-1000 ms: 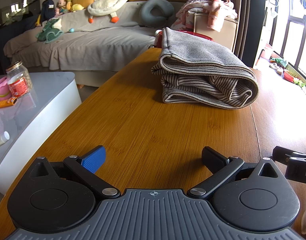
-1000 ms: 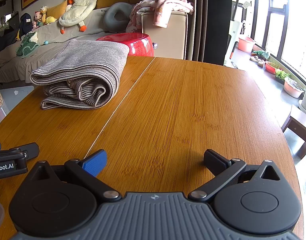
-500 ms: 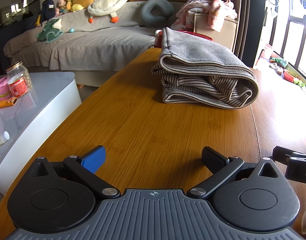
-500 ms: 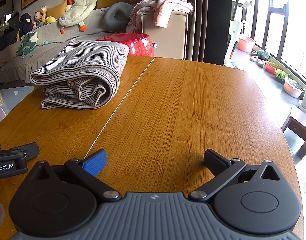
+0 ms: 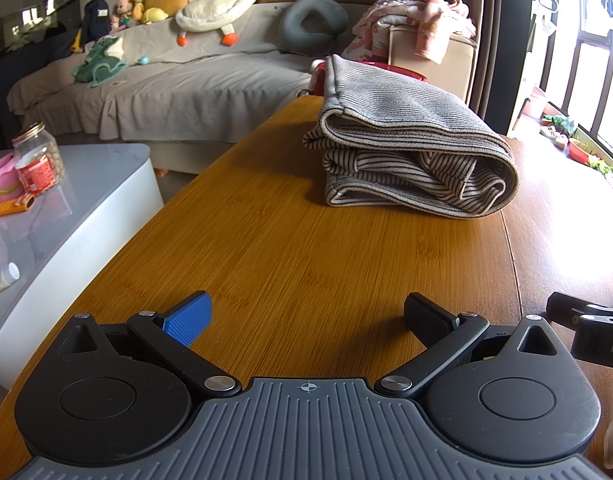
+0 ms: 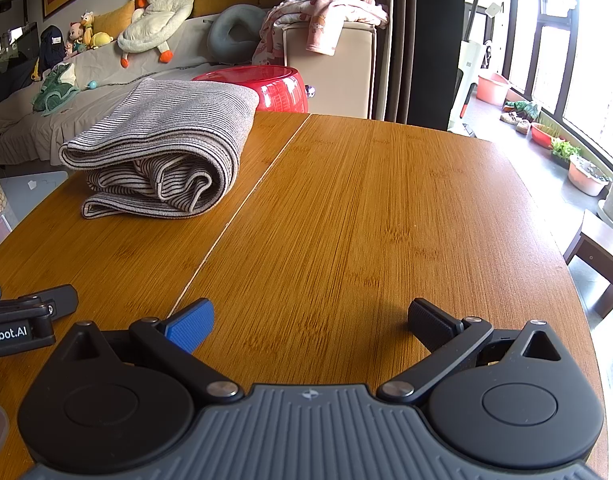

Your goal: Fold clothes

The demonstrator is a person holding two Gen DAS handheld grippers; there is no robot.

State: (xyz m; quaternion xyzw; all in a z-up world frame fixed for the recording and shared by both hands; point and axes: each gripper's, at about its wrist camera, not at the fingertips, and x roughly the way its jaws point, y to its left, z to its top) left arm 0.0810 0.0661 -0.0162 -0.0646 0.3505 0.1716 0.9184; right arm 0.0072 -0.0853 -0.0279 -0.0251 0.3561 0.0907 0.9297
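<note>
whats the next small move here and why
Probably withdraw both grippers. The striped garment already lies folded in a compact bundle on the wooden table, and the left gripper and right gripper sit apart from it, jaws open and empty. No other clothes lie on the table.

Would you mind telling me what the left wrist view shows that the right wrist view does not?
Only the left wrist view shows the white side table with a pink cup and an orange item. Only the right wrist view shows the whole red tub and pink basins by the window. Both show the folded striped garment on the wooden table, the sofa, and open, empty grippers: left gripper, right gripper.
</note>
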